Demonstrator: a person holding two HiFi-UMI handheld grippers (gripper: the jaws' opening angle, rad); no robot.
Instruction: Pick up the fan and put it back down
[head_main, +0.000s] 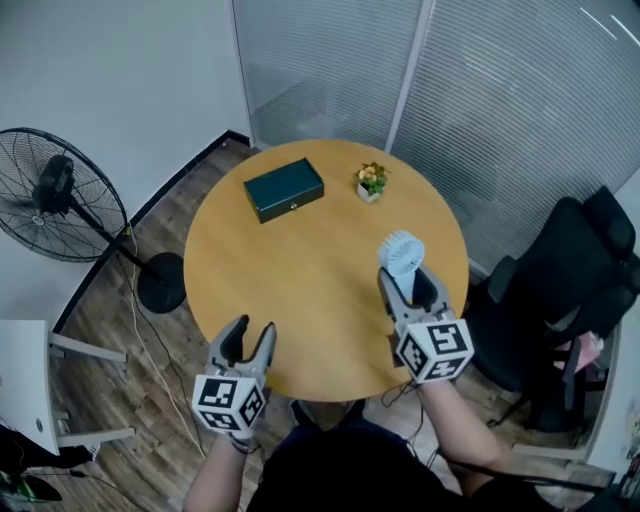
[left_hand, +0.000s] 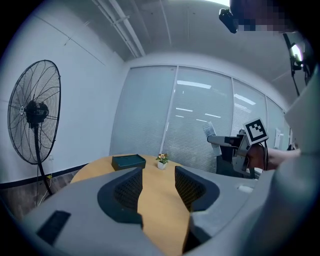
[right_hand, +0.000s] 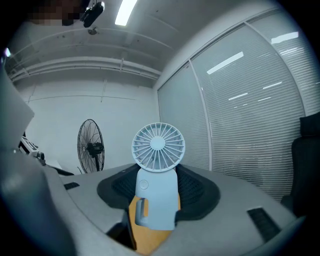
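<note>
A small light-blue handheld fan (head_main: 402, 252) stands upright between the jaws of my right gripper (head_main: 408, 285), which is shut on its body. In the right gripper view the fan (right_hand: 157, 175) fills the middle, its round grille above the pads. The left gripper view shows the fan (left_hand: 210, 131) held up clear of the round wooden table (head_main: 300, 270). My left gripper (head_main: 252, 335) hovers at the table's near edge, open, with nothing between its fingers (left_hand: 129, 189).
A dark green box (head_main: 284, 188) and a small potted flower (head_main: 371, 181) sit at the table's far side. A black floor fan (head_main: 60, 195) stands at the left by the wall. A black office chair (head_main: 570, 280) is at the right.
</note>
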